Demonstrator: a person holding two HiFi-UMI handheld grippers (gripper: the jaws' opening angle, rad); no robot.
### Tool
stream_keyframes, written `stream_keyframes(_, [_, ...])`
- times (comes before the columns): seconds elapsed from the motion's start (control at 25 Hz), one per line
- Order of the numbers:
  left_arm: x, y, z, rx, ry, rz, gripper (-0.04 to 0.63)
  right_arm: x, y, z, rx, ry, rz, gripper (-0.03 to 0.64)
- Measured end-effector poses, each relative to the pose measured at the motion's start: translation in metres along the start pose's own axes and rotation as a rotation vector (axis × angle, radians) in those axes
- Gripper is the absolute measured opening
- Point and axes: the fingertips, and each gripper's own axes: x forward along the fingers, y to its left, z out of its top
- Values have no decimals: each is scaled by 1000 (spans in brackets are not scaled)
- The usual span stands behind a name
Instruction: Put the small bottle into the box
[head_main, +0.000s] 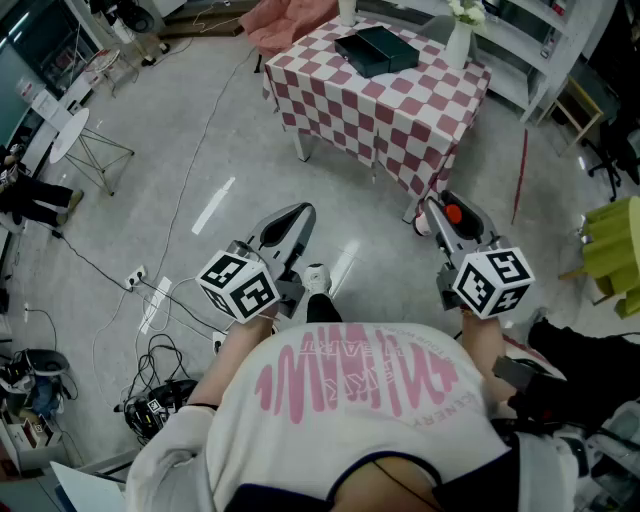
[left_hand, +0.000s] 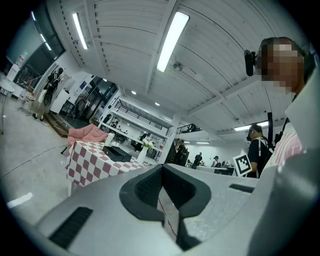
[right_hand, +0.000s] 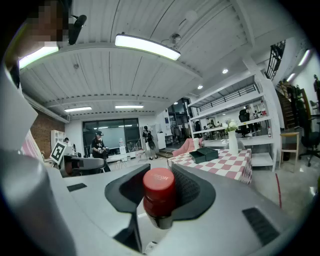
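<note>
My right gripper (head_main: 447, 216) (right_hand: 160, 202) is shut on the small bottle (right_hand: 159, 192); its red cap (head_main: 453, 213) sticks up between the jaws. The dark box (head_main: 375, 50) (right_hand: 204, 154) (left_hand: 117, 153) lies on the red-and-white checkered table (head_main: 400, 115) (right_hand: 227, 164) (left_hand: 92, 161), well ahead of both grippers. A white vase (head_main: 458, 42) (right_hand: 232, 142) stands beside the box. My left gripper (head_main: 288, 228) (left_hand: 164, 195) is held low at the left, jaws nearly together with nothing between them. Both grippers hang over the grey floor, short of the table.
Cables and a power strip (head_main: 135, 277) trail across the floor at the left. A white round side table (head_main: 70, 135) stands far left, a pink cloth (head_main: 290, 20) behind the checkered table, shelving (head_main: 540, 50) at the right. People stand in the background (right_hand: 100, 145).
</note>
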Motion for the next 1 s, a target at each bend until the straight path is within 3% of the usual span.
stream_keyframes(0.56, [2,19,7,-17,-17,14,8,19,-6,1,6,14,-14,132])
stream_keyframes(1.0, [18,68,8,-65,-6,36,8,64,-20,-3,45,39,-27,133])
